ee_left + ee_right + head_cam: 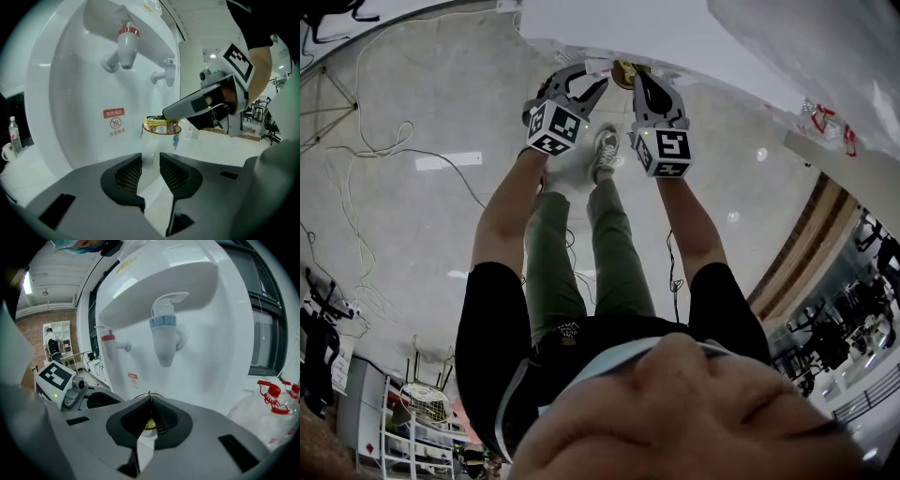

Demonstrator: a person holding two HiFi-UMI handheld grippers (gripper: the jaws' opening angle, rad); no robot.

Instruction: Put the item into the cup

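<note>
packet (161, 125) in cup (151, 152) mouth | cup below taps (127, 44), before dispenser (79, 140) | bottle (14, 135) far left

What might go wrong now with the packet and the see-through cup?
1. The packet reaches only the top of the clear cup. If the right hand-held gripper lets go now, it may tip out.
2. The left hand-held gripper seems to be squeezing the thin cup, which might buckle or slip.
</note>
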